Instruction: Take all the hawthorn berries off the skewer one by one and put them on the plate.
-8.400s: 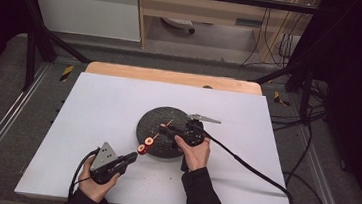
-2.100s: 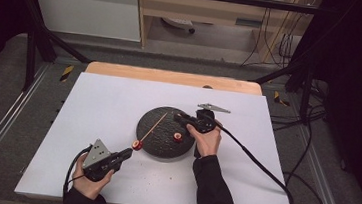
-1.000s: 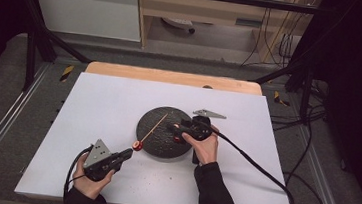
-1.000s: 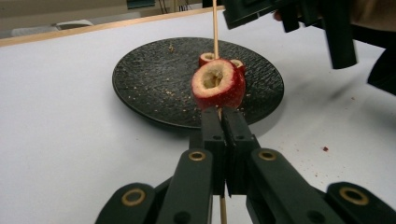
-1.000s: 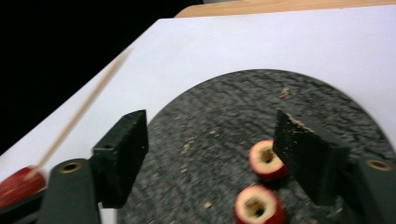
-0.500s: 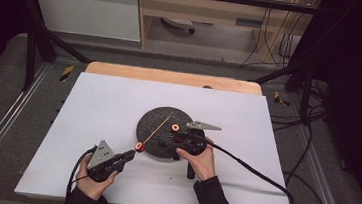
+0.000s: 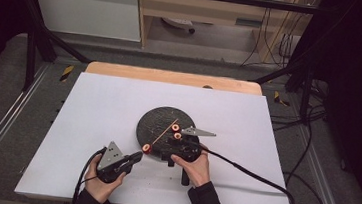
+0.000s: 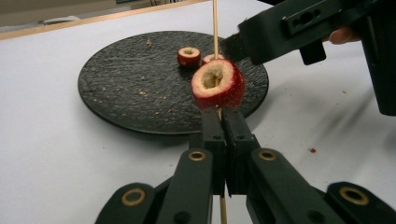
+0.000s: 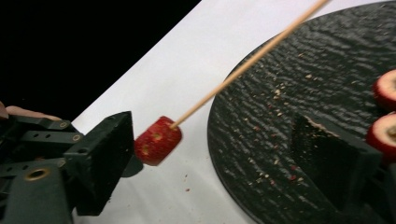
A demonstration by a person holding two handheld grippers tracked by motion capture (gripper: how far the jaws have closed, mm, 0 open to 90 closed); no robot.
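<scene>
With the skewer (image 8: 215,28) clamped in the left gripper (image 8: 219,135), one fruit piece (image 8: 218,84) threaded, the next piece (image 7: 177,136), at the plate's (image 7: 154,122) 4 o'clock, held between the right gripper's (image 7: 177,141) fingers, is best aligned hollow-to-tip.

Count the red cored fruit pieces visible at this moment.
3: one threaded on the skewer by the left gripper, two on the black plate near the right gripper; others may be hidden.

I see a white table (image 7: 97,119) carrying a round black plate (image 7: 154,122), with perhaps crumbs beside the plate.
</scene>
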